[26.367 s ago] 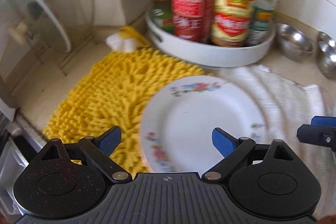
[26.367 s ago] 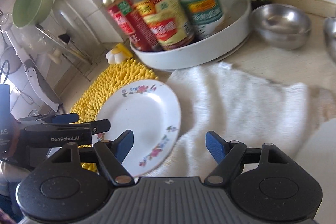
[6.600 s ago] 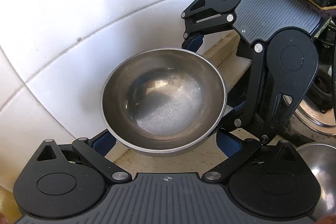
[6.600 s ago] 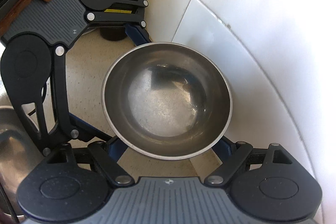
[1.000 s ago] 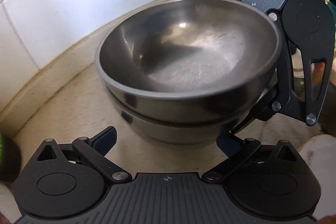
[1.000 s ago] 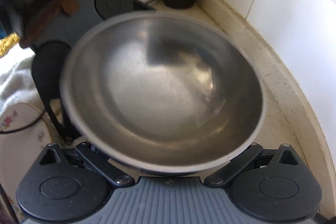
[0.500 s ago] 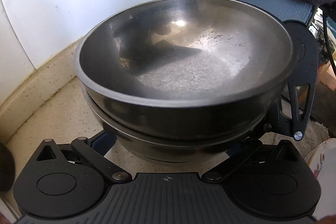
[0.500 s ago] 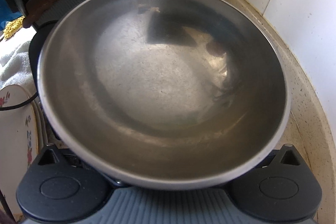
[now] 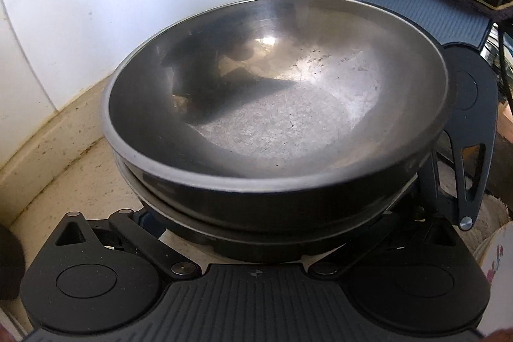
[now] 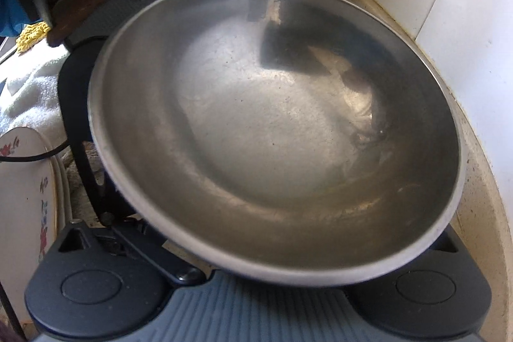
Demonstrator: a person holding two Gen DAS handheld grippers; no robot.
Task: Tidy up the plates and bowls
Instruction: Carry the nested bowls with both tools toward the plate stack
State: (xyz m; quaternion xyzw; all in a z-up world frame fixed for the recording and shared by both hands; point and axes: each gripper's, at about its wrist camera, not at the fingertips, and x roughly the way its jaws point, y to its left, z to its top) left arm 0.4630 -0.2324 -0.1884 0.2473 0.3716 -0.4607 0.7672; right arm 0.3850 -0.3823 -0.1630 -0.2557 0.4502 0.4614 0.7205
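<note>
Bracketing the nested steel bowls from opposite sides, the left gripper (image 9: 256, 233) and right gripper (image 10: 256, 249) each have the stack straight ahead, neither nearer; rims hide their fingertips, so their spread and hold can't be told. The top bowl (image 9: 275, 98), round, scuffed matte steel, sits inside a lower bowl (image 9: 179, 213) on the speckled counter (image 9: 73, 169) by the white tiled wall (image 9: 128, 5), floral plates (image 10: 22, 197) just left.
</note>
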